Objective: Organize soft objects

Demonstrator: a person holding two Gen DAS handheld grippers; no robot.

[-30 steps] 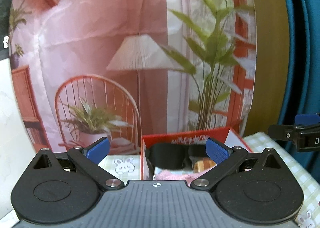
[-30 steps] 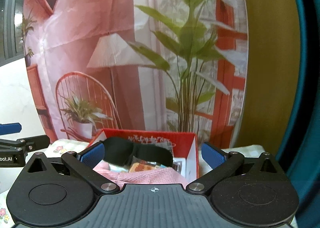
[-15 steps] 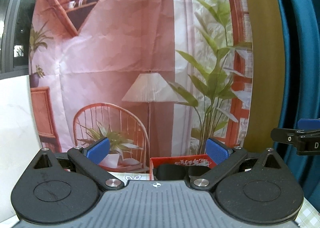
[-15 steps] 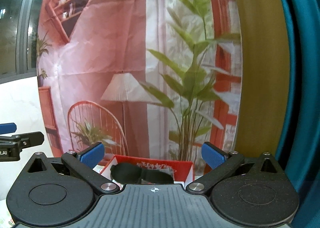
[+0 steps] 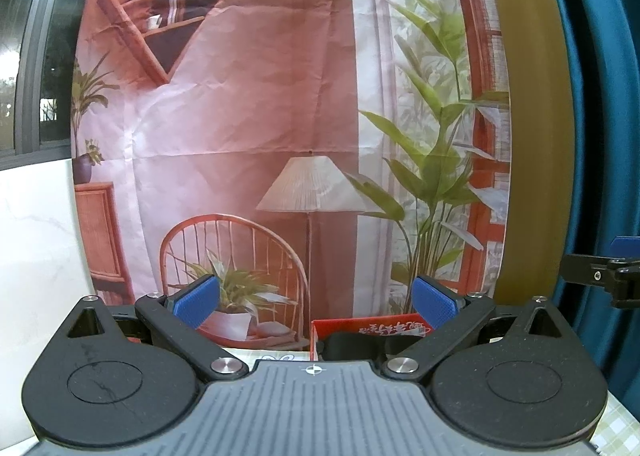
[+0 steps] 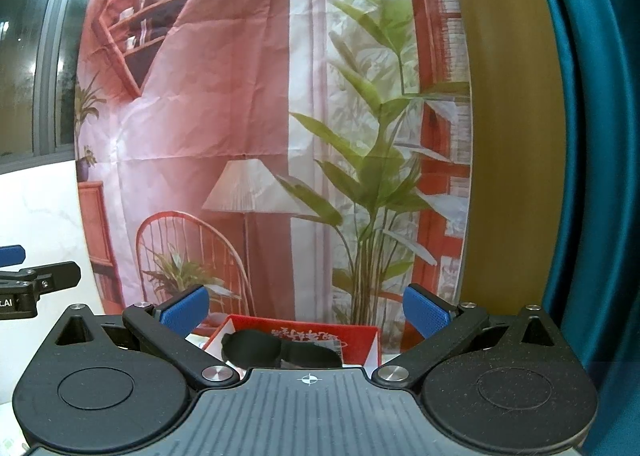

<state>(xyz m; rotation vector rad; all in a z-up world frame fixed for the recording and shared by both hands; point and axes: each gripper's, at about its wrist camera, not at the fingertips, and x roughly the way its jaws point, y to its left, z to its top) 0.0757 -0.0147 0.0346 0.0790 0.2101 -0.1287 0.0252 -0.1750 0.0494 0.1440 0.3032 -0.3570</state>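
with our left gripper (image 5: 316, 302) and right gripper (image 6: 306, 306) both spread and empty above the red box (image 6: 320, 336), we judge the black eye mask (image 6: 276, 350) draped inside it light and floppy, best pinched at its narrow middle.

Creased printed cloth backdrop (image 6: 224, 104) hangs matt; red box (image 6: 320, 336) looks like glossy card; black eye mask (image 6: 276, 350) soft, matt fabric; blue pads (image 5: 196, 298) ribbed rubber.
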